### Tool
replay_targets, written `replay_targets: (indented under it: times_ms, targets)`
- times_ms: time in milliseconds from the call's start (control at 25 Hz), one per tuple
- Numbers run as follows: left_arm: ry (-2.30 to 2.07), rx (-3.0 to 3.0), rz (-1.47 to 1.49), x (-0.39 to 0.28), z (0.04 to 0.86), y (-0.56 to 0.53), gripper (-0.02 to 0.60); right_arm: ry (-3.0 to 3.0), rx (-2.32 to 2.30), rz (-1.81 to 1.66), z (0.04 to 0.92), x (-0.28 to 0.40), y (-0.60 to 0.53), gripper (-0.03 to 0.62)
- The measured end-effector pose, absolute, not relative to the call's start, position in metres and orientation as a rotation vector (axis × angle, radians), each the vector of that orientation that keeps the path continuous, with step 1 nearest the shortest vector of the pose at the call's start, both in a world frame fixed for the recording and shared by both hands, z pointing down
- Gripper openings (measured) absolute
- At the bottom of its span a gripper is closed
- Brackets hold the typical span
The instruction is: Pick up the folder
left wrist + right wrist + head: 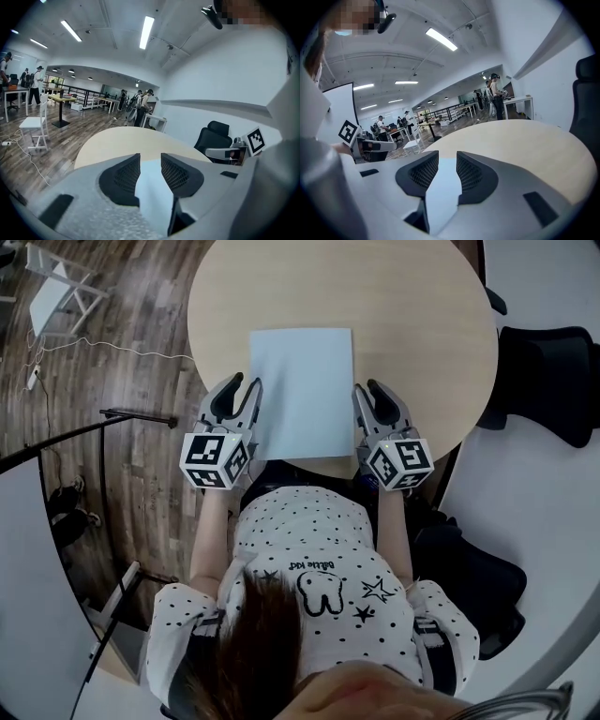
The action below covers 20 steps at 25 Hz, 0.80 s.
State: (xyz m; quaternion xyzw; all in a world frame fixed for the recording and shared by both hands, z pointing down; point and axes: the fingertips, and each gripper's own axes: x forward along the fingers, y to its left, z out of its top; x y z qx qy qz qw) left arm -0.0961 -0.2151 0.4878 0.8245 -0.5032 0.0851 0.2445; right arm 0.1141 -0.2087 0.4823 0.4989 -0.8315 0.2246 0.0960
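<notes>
While flat on table point(422, 324), closed folder point(302, 390).

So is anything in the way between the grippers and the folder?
Nothing visible. The folder lies alone on the table, the left gripper and right gripper beside its side edges, jaws apart.

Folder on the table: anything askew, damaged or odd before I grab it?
Nothing stands out. The folder lies flat on the table, roughly square to its near edge, with no visible creases. The left gripper and right gripper flank its sides, jaws apart, not gripping.
</notes>
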Motion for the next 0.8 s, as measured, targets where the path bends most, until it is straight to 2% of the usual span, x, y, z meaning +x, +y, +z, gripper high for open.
replay_targets:
  times_ms: [200,800]
  targets:
    - [-1.343,2.198,0.264,-0.098,0.513,-0.222,0.159,-2.43,1.448,0.724,0.503,0.116,-0.219,0.141]
    - [-1.166,1.924,0.341,-0.108,0.601,-0.219,0.249,-2.285,1.387,0.971,0.582,0.122,-0.223,0.204]
